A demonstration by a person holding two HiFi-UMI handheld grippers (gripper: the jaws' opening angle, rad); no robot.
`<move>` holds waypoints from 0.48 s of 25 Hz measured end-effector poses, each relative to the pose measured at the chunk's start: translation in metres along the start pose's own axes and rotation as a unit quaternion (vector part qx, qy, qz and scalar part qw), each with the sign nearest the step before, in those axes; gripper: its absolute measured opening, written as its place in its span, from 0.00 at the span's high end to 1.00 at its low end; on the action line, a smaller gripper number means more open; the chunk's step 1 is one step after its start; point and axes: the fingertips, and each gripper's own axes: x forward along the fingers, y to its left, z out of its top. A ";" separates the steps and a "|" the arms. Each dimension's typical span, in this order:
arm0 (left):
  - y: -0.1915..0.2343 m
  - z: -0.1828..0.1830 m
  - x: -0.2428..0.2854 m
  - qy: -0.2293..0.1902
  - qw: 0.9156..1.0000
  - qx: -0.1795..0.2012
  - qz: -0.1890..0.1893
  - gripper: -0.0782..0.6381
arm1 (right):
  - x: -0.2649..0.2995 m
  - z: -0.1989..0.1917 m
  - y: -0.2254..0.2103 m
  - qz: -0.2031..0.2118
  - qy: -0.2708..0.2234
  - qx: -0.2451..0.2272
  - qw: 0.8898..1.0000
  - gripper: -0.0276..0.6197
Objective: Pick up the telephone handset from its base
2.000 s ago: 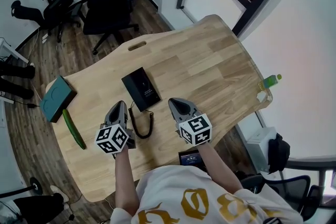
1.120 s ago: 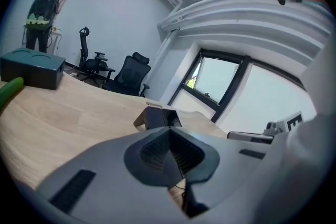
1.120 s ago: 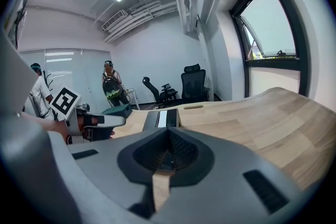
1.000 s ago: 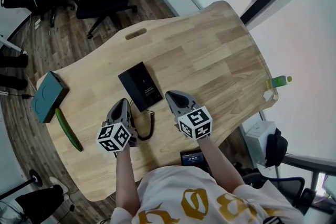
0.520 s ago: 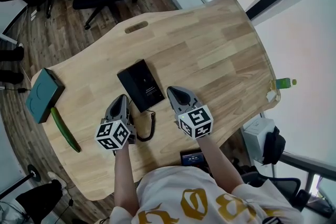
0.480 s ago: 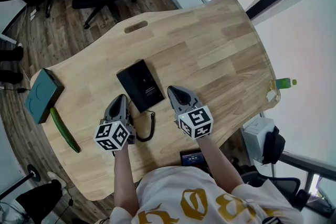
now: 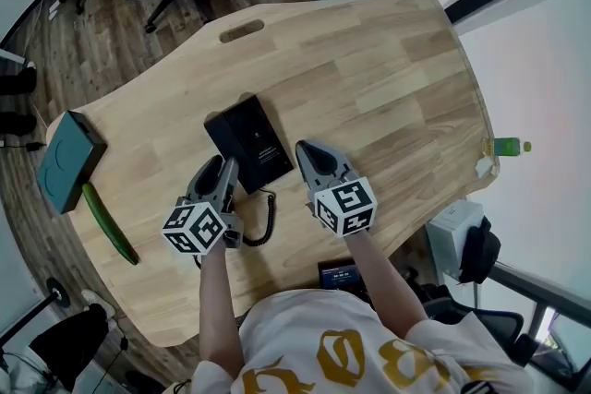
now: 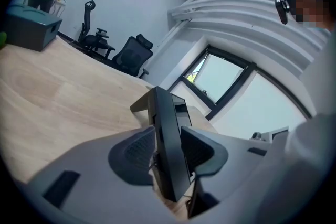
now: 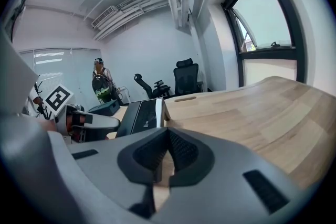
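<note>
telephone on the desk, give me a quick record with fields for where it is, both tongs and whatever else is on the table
telephone: black, flat on the wooden table, coiled cord trailing toward the near edge
left tongs: just been opening, handset between the pads, not yet lifted
right tongs: shut, empty, beside the phone
also on table: teal box, cucumber at the left

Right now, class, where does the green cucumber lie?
In the head view, the green cucumber lies near the table's left edge, just below the teal box and well left of the black telephone.
</note>
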 end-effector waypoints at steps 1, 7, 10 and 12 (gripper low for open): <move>0.001 -0.001 0.001 0.002 1.000 0.000 -0.001 0.69 | 0.001 -0.001 0.000 0.001 0.002 0.001 1.000 0.95; 0.001 -0.007 0.012 0.028 0.999 -0.011 -0.021 0.63 | 0.005 -0.007 -0.002 0.004 0.011 0.004 1.000 0.95; 0.002 -0.010 0.018 0.044 0.999 -0.001 -0.021 0.64 | 0.008 -0.011 -0.003 0.006 0.016 0.005 1.000 0.95; 0.001 -0.012 0.021 0.054 0.998 0.002 -0.029 0.67 | 0.009 -0.013 -0.002 0.008 0.019 0.005 1.000 0.95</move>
